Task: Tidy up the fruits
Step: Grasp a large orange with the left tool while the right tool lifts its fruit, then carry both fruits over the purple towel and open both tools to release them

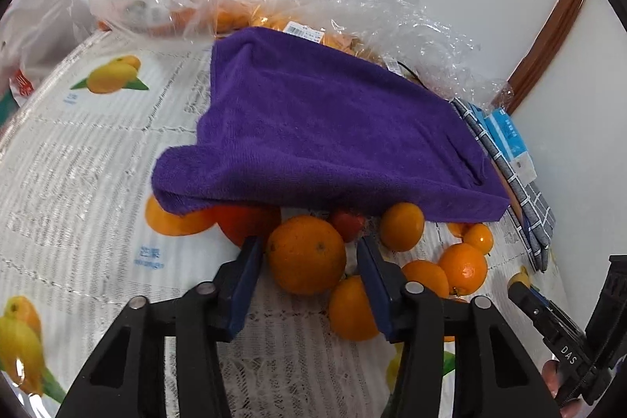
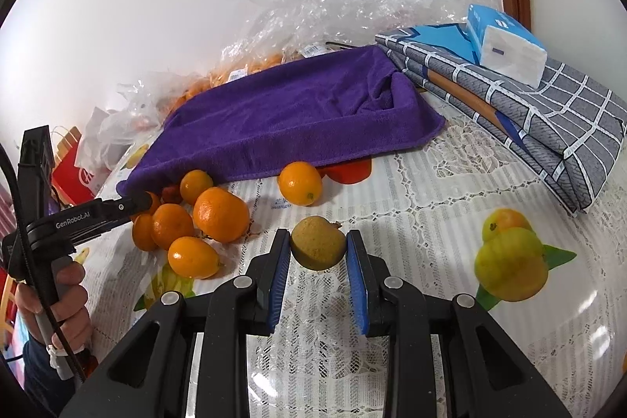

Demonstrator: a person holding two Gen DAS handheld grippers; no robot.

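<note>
A large orange [image 1: 306, 254] sits on the table between the two blue-padded fingers of the left gripper [image 1: 309, 249]. The jaws stand apart on either side of it, and whether the pads touch its skin cannot be told. At 3 o'clock from this orange lies a loose cluster of smaller oranges [image 1: 464, 267], some touching one another, with one more small orange [image 1: 401, 227] at 1 o'clock. A small red fruit [image 1: 348, 224] peeks out just behind the large orange.

In the right wrist view, the right gripper [image 2: 318, 248] has its jaws clamped on a small brownish-yellow round fruit [image 2: 318, 242], one blue pad on each side. At 10 o'clock from it lies the same orange cluster [image 2: 188, 222], and at 12 o'clock a single orange [image 2: 300, 183] sits alone.

Behind the fruit, a purple towel [image 1: 333, 128] drapes over a raised object, its front edge hanging over the nearest oranges. Crumpled clear plastic bags [image 1: 376, 2] holding more orange fruit lie beyond it, against the white wall. At 2 o'clock in the right wrist view, a folded grey checked cloth [image 2: 548, 116] carries a blue and white tissue pack [image 2: 505, 44]. Everything rests on a white lace tablecloth [image 2: 411, 222] printed with yellow fruit pictures.
</note>
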